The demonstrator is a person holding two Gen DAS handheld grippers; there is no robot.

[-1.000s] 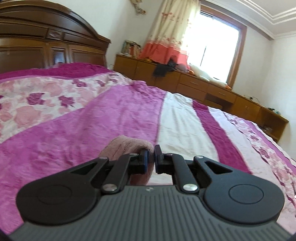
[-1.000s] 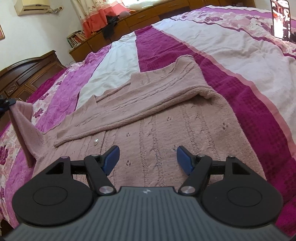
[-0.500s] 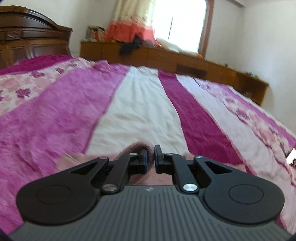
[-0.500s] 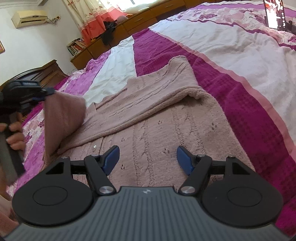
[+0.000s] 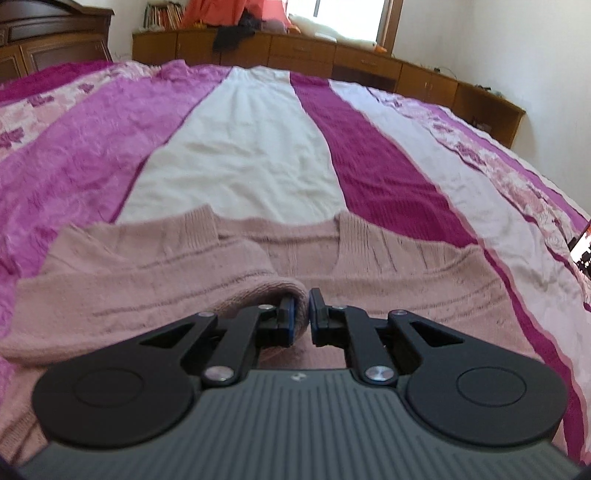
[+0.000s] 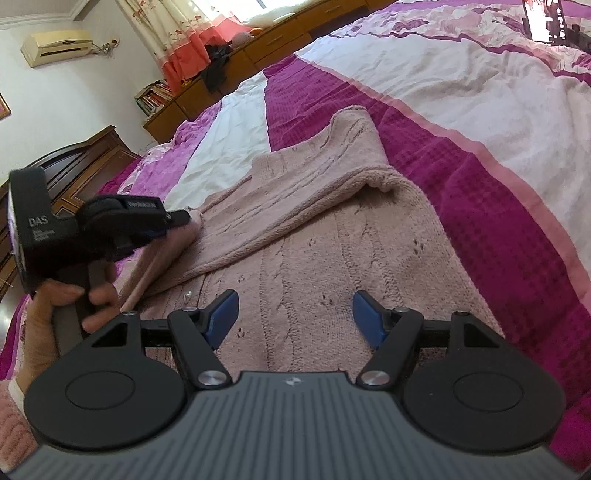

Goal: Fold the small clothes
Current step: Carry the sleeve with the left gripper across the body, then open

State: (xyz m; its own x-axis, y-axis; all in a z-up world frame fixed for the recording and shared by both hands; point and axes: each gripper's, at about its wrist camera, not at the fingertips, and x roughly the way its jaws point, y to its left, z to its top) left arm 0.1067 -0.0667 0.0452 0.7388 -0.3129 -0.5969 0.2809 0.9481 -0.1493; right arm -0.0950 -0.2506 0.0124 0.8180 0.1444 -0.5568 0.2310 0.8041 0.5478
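You are facing a bed under a magenta, white and floral striped bedspread [image 5: 258, 155], with a dark wooden headboard [image 6: 85, 162] to the left, a low run of wooden cabinets [image 5: 369, 70] beneath a sunlit window [image 5: 347, 16] with red-hemmed curtains [image 6: 184, 40], white walls, and an air conditioner [image 6: 55, 46] mounted high.

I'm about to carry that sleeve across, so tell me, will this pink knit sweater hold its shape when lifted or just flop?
The pink knit sweater will probably flop: the sleeve pinched in the left gripper already sags into a soft roll. Its thick knit likely grips the bedspread rather than slides. It won't roll or break.
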